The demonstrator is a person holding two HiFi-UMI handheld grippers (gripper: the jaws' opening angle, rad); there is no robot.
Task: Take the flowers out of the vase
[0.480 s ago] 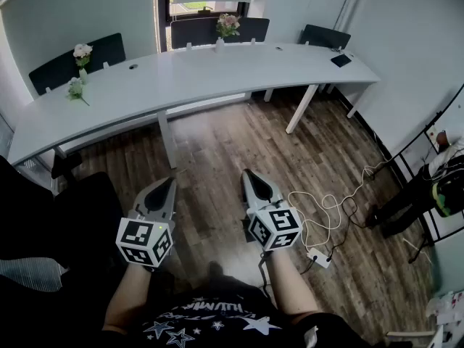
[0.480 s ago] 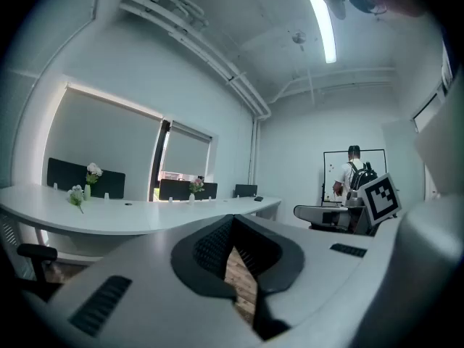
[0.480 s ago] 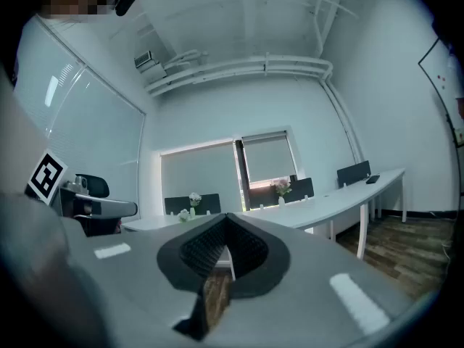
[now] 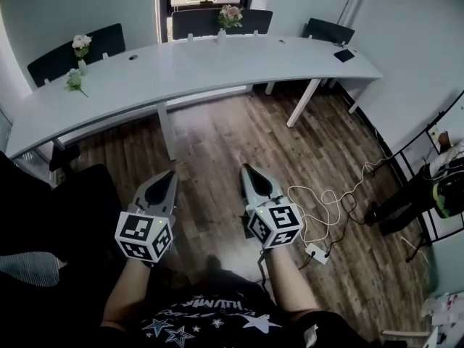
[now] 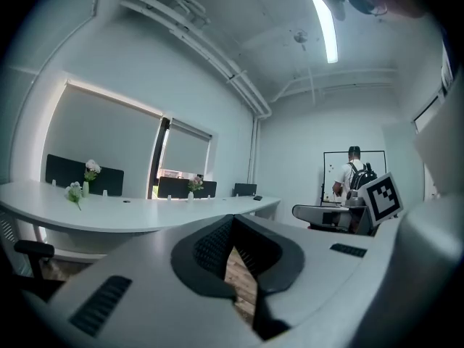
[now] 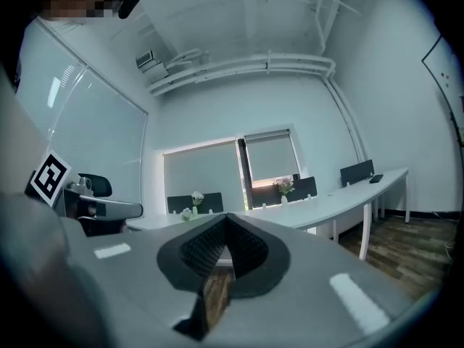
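Desk (image 4: 217, 67) slightly higher in view, flowers (image 4: 230, 16) well beyond left tongs (image 4: 172, 173), right tongs (image 4: 245, 170).

A long white desk (image 4: 217, 67) curves across the top of the head view, with dark chairs (image 4: 330, 30) behind it and a small black item (image 4: 344, 55) (too small to name) near its right end. Lower right, a white cable (image 4: 330, 205) loops over the wood floor (image 4: 225, 136) to a power strip (image 4: 316, 253). At the right of the left gripper view, a person with a backpack (image 5: 355, 177) faces a whiteboard (image 5: 333, 167).
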